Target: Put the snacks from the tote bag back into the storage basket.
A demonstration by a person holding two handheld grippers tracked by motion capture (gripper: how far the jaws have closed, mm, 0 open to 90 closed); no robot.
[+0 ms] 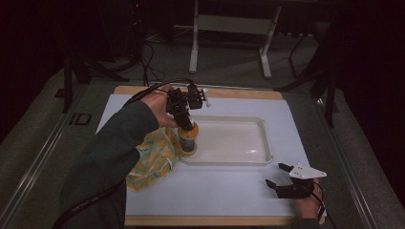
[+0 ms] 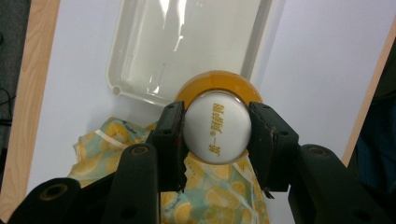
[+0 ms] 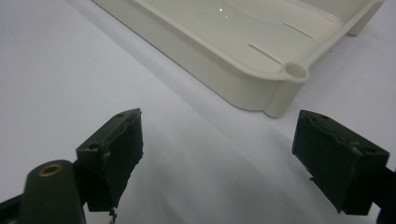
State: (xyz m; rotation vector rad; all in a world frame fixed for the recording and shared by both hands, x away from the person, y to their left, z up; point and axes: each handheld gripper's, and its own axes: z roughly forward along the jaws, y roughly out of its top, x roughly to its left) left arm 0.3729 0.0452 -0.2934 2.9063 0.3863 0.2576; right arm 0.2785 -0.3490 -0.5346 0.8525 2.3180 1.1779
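While gripped, bottle (image 2: 215, 126) sits btwn fingers (image 2: 170, 135).

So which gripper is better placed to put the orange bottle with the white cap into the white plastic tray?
Left gripper: shut on the bottle beside the tray.

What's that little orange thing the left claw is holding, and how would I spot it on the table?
Start at the white tray in the middle of the table. At its left end, beside the yellow lemon-print cloth, the left gripper clamps a small bottle by its top. It stands out by its orange contents and its round white cap with orange lettering.
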